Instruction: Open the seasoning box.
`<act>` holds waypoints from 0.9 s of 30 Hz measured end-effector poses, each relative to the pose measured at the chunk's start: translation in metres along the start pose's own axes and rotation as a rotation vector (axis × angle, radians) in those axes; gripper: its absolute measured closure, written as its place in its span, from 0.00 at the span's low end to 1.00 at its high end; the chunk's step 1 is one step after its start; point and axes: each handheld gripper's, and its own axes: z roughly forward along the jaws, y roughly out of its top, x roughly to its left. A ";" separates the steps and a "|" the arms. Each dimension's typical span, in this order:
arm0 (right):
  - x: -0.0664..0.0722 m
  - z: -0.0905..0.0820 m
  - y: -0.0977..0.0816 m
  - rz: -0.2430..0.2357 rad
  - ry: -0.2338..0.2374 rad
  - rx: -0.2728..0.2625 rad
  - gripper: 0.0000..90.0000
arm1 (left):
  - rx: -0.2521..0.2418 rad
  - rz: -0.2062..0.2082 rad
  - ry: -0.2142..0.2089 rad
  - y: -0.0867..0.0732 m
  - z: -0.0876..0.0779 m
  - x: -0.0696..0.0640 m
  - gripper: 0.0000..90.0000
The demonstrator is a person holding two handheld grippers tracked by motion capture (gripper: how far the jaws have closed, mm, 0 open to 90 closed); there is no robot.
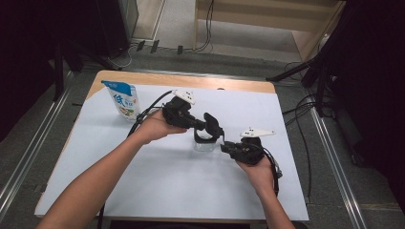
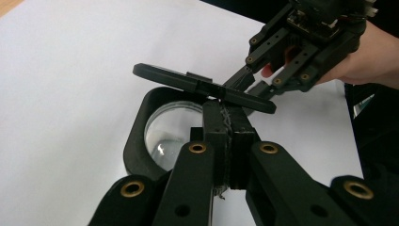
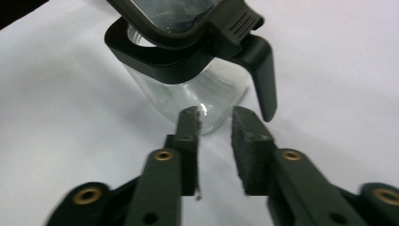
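White-blue carton (image 1: 123, 100) stands well apart from the pitcher (image 1: 204, 141), seemingly unobstructed.

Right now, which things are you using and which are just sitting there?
In use: glass jug; its black lid, pinched by the left gripper; right gripper, jaws apart beside the jug.

Just sitting: milk pouch, standing at the table's far left corner.

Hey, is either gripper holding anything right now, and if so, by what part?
The left gripper is shut on the near edge of the lid, raised above the glass jar. The right gripper grips nothing.
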 end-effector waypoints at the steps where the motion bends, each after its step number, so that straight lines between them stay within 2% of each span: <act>1: -0.001 -0.001 0.000 -0.004 -0.014 -0.003 0.93 | -0.003 -0.005 0.000 0.001 0.000 0.000 1.00; 3: -0.004 -0.003 0.001 -0.006 -0.033 -0.015 0.99 | -0.002 -0.008 0.011 0.001 0.001 0.000 1.00; 6: -0.011 -0.002 0.003 0.017 -0.066 -0.027 1.00 | 0.000 -0.017 0.016 0.001 0.001 0.003 1.00; 10: -0.017 0.005 0.008 0.037 -0.086 -0.039 1.00 | 0.005 -0.022 0.021 0.003 0.002 0.004 1.00; 12: -0.019 0.009 0.008 0.053 -0.084 -0.032 1.00 | 0.007 -0.022 0.017 0.006 0.003 0.003 1.00; 19: -0.019 0.014 0.007 0.044 -0.080 -0.019 1.00 | 0.011 -0.004 0.008 0.018 0.011 -0.002 1.00; 24: -0.020 0.019 0.013 0.030 -0.095 -0.020 1.00 | 0.002 -0.020 0.007 0.022 0.017 -0.002 1.00; 27: -0.021 0.019 0.014 0.046 -0.091 -0.023 1.00 | -0.002 -0.026 0.007 0.023 0.021 -0.002 1.00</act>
